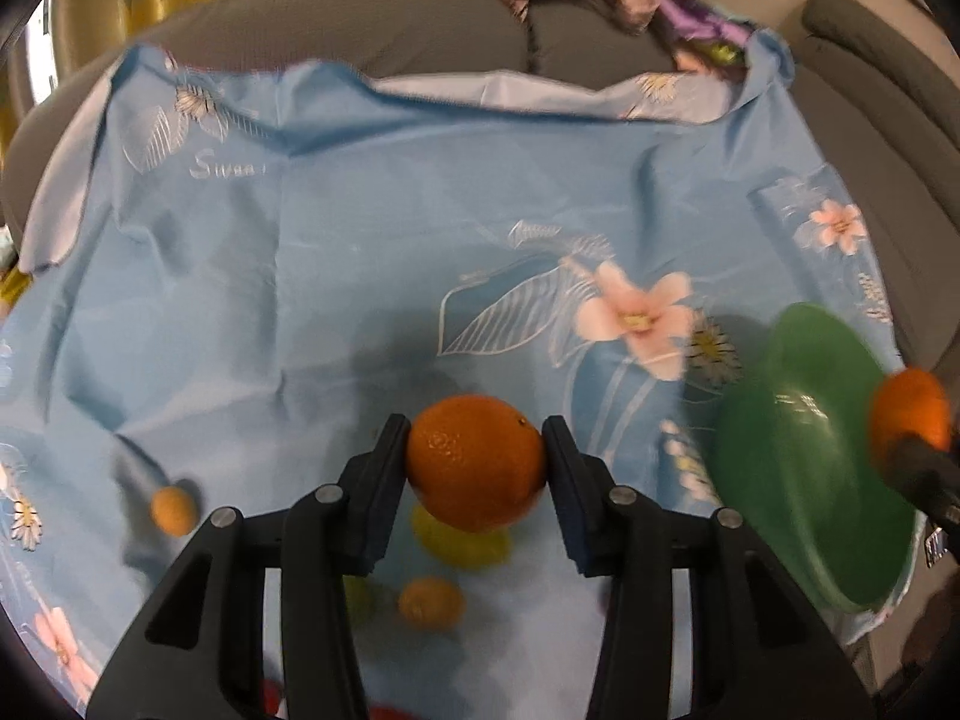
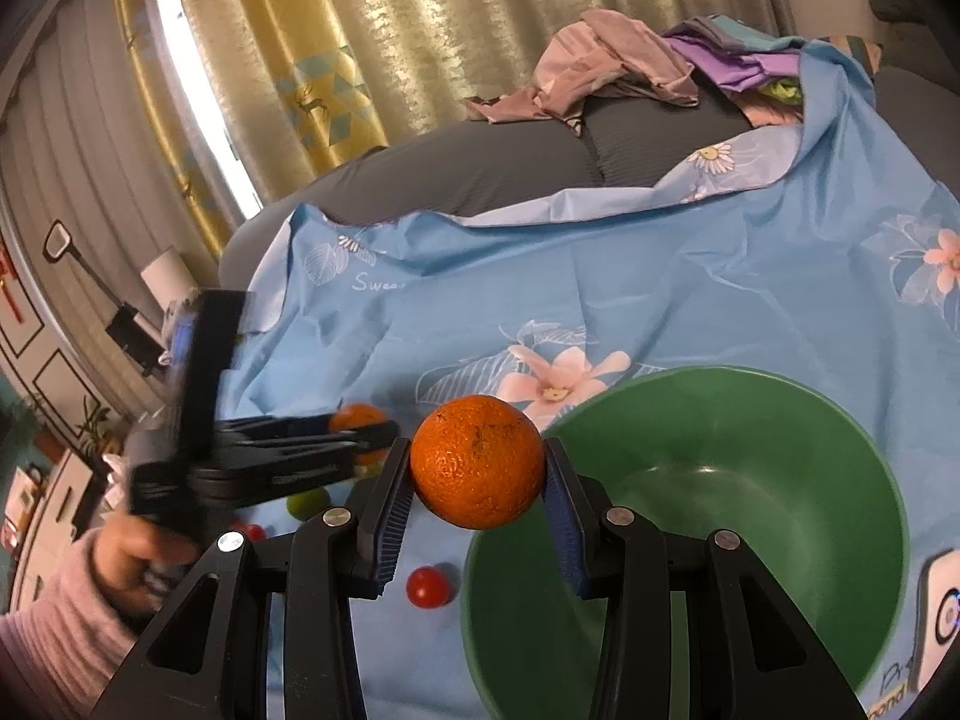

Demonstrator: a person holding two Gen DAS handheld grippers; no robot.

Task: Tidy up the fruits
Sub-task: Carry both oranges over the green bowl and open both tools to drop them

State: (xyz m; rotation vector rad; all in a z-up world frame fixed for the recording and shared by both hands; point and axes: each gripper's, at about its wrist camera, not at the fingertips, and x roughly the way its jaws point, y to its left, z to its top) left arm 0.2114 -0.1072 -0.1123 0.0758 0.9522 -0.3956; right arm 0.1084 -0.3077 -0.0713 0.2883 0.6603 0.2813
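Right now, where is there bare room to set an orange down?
The green bowl is empty inside. The blue cloth is bare from the pink flower print back to the grey sofa. Under the left tongs it is crowded: yellow fruit and small oranges.

Left gripper point(image 1: 477, 462): black linkage arms, four silver rivet heads, dark blue ribbed pads on black fingers point(image 1: 384, 480).
Right gripper point(image 2: 477, 468): same build; black arms, four silver rivets, blue ribbed pads.
Sleeve point(image 2: 54, 618): pale pink ribbed knit, behind the left gripper's black handle block.
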